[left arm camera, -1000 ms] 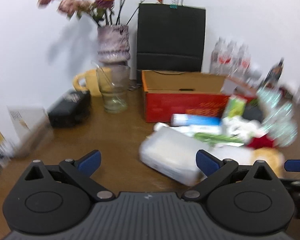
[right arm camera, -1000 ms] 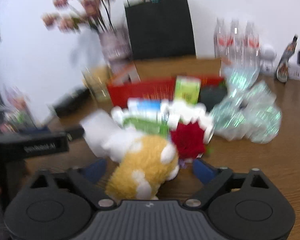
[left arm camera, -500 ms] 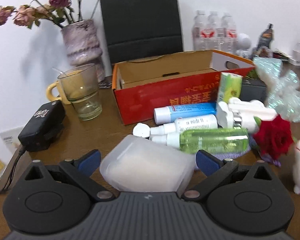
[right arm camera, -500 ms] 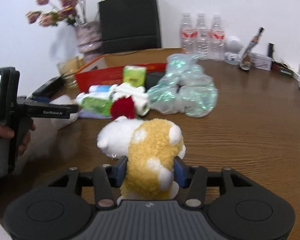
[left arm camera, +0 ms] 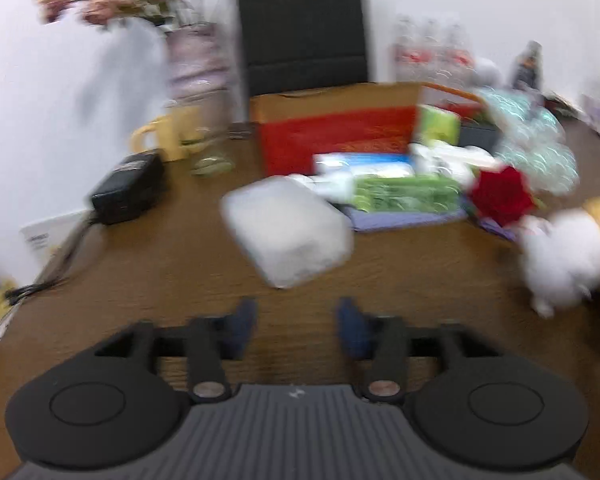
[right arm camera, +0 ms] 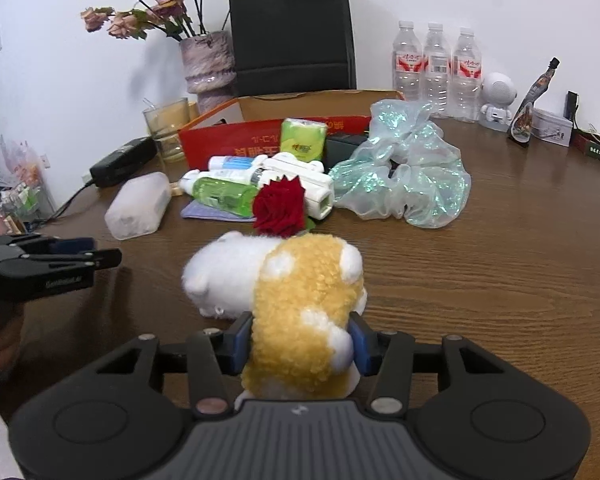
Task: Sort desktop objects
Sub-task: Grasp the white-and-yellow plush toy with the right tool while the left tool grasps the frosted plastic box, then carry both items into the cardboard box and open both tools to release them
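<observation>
Desk (right arm camera: 500,280) is brown wood, clutter piled toward the back. Landmark: red cardboard box (right arm camera: 236,140). Black paper bag (right arm camera: 292,32) behind it; iridescent wrap (right arm camera: 412,176) to its right; bottles, green tissue pack (right arm camera: 303,140) and red rose (right arm camera: 279,208) heaped in front of it; frosted plastic case (right arm camera: 138,206) in front-left.

Plush toy (right arm camera: 300,312), yellow and white, lies on the desk well in front of the box, nearest the camera. Right tongs (right arm camera: 300,342) are pinching it: both blue pads sunk into the yellow rear half. Judgement: light, soft and squashy, not fragile, not slippery; fur gives, so it may sag or rotate if held by an end. Mid-body across the thick part, as now, looks like the safest hold.

Left tongs (left arm camera: 298,326) are empty, jaws closing, nothing between them; case (left arm camera: 286,232) lies ahead of them, apart.

Views: right wrist view is sharp and shows the grip, plus the left tool from the side (right arm camera: 60,264) left of the toy. Left wrist view is motion-blurred; it shows its own empty pads, and the toy (left arm camera: 568,256) only at its right edge, grip hidden.
</observation>
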### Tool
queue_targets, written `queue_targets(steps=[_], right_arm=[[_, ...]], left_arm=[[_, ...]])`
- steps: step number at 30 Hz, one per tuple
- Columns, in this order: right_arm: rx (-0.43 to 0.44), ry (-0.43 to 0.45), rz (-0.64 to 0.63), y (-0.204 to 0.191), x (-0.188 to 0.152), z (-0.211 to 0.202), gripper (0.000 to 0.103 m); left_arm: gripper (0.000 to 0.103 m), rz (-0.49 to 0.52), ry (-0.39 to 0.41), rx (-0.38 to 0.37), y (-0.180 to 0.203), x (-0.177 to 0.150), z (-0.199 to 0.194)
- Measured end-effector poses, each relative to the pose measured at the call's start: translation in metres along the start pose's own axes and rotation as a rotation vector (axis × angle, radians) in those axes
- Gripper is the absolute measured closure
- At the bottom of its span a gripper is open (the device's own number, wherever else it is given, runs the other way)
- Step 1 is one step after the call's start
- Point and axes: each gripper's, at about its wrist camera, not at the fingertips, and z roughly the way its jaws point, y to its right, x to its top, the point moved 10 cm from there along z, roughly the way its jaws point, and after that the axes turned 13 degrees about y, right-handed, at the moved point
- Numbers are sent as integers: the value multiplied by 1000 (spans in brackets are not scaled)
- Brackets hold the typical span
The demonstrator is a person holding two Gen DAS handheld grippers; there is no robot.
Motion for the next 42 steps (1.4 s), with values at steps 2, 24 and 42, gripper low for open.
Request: queue_targets(steps=[2, 24, 42], right_arm=[[-7, 15, 9, 0, 4, -1, 52], [-32, -43, -41, -9, -7, 23, 50], [-20, 237, 6, 18, 114, -1, 58]], left_arm=[[0, -13, 41, 15, 5, 15, 9], [23, -41, 1, -100, 28, -20, -45], [37, -124, 155, -158, 15, 112, -15]])
